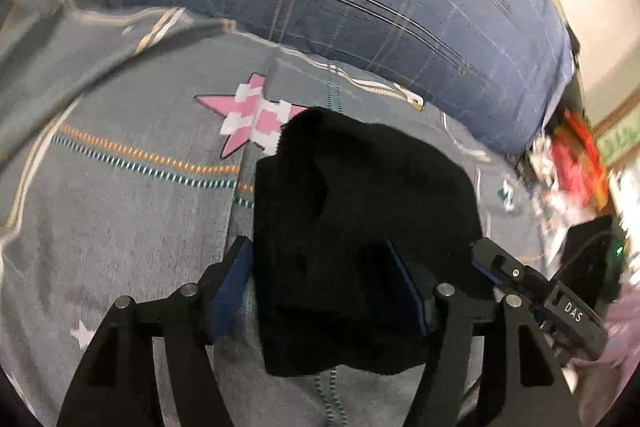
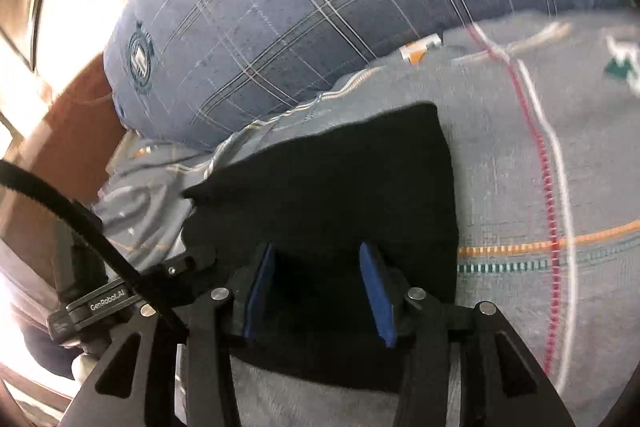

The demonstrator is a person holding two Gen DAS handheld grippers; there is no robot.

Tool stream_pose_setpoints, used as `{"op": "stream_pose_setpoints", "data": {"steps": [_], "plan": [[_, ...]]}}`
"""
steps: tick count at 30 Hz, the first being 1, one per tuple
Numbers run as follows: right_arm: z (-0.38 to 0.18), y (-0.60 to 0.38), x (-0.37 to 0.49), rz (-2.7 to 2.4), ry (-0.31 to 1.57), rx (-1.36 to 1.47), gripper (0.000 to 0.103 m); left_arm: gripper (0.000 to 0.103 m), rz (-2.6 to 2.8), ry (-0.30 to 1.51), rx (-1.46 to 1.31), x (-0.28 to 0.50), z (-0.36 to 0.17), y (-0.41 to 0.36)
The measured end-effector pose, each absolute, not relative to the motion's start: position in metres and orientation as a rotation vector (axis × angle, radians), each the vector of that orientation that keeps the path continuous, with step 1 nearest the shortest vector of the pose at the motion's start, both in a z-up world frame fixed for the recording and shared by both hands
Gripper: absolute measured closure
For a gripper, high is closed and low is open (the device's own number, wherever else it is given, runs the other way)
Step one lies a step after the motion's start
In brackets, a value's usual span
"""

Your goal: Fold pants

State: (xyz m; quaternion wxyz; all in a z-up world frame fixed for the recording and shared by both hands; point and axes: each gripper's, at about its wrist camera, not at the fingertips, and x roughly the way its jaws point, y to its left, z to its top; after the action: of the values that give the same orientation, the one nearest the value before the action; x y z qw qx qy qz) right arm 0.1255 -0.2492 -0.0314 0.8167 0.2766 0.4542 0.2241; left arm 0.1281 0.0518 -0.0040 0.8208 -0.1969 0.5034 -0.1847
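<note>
Left wrist: left gripper (image 1: 320,291) spread, black pants (image 1: 360,227) on bed (image 1: 120,227) between pads | right gripper (image 2: 320,291) spread over the folded bundle | judgement: close on all layers, lift both in sync, keep edges aligned

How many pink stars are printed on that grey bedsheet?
1: the pink star lies on the grey bedsheet, just beyond the folded black pants. More may hide beneath them.

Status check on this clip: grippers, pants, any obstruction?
Left gripper and right gripper open, straddling the black pants. Pants folded compact on grey bedsheet. Blue plaid pillow behind, not obstructing.
</note>
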Motion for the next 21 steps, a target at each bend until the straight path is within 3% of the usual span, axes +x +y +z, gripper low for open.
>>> {"op": "stream_pose_setpoints", "data": {"steps": [6,10,21], "plan": [[0.006,-0.264,0.102,0.447,0.885,0.596,0.049,0.038,-0.303,0.962,-0.406,0.076,0.031,0.070],[0.013,-0.265,0.049,0.398,0.839,0.575,0.040,0.038,-0.223,0.917,-0.434,0.019,0.034,0.070],[0.006,-0.221,-0.037,0.383,0.860,0.387,0.039,0.038,-0.179,0.889,-0.368,-0.058,0.047,0.051]]}}
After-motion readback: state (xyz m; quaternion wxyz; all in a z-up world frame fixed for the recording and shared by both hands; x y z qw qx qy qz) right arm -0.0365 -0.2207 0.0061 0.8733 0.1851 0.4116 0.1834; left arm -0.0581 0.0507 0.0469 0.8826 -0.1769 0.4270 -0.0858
